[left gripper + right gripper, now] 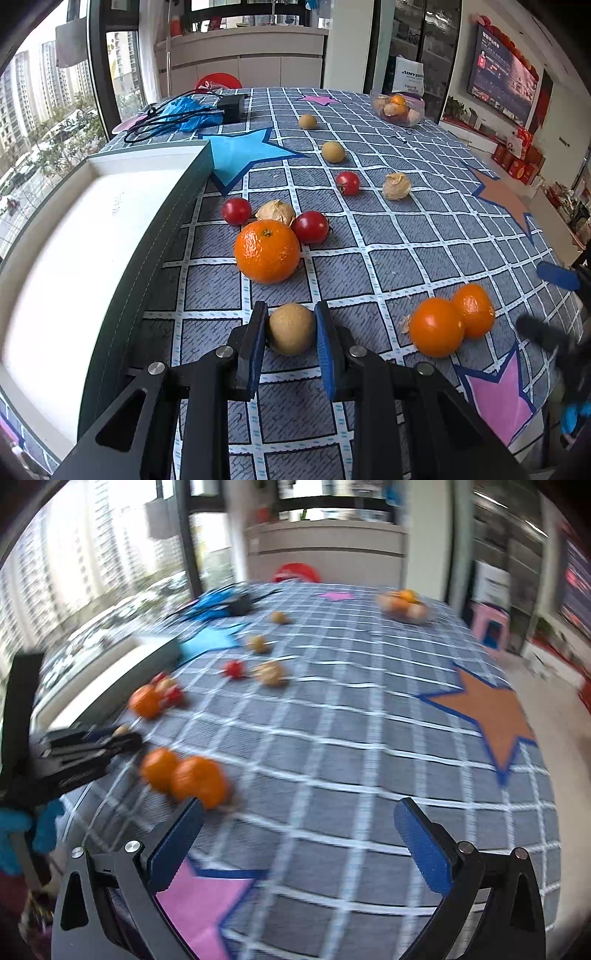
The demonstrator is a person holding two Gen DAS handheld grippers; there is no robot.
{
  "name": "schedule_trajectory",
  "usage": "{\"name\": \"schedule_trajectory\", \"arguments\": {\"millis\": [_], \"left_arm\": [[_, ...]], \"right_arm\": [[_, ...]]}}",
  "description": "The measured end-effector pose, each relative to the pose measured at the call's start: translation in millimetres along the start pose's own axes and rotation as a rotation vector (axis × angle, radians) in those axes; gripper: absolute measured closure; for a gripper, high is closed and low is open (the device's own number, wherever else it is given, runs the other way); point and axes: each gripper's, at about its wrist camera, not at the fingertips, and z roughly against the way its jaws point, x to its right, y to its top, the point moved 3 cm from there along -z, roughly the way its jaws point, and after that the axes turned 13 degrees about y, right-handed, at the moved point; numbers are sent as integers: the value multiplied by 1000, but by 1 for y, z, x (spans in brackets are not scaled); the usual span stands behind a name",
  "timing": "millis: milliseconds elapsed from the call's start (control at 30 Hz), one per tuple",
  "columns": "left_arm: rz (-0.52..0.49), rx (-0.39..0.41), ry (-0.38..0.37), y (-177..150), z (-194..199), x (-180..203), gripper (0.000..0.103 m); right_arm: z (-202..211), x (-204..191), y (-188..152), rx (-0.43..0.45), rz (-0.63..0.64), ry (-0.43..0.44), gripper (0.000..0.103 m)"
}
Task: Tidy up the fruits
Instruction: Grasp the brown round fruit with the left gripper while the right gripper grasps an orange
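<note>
The left gripper (291, 328) is clamped on a brown fruit (291, 328) resting on the bench (424, 240) beside the tray (74, 258). The right gripper (299, 834) hangs empty, jaws apart. Next, probably: lift it into the tray.

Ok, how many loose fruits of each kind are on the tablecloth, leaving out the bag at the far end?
Oranges: 3
Cherry tomatoes: 3
Husked physalis: 2
Brown longans: 3, one of them clamped in the left gripper
Total: 11
</note>
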Motion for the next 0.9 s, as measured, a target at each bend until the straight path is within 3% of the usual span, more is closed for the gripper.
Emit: {"name": "schedule_trajectory", "arguments": {"millis": [300, 400, 467, 500, 533, 900], "left_arm": [[9, 3, -15, -2, 2, -2, 75], [8, 6, -17, -3, 2, -2, 75], [8, 7, -20, -3, 2, -2, 75], [8, 8, -21, -3, 2, -2, 75], [8, 9, -22, -3, 2, -3, 75], [27, 42, -86, -4, 18, -8, 75]], "right_arm": [[-45, -26, 8, -54, 63, 16, 0], [-52, -33, 8, -54, 87, -1, 20], [-50, -36, 10, -42, 87, 16, 43], [-49, -37, 12, -41, 84, 24, 61], [-48, -36, 12, -38, 74, 25, 64], [-25, -8, 12, 30, -96, 108, 64]]}}
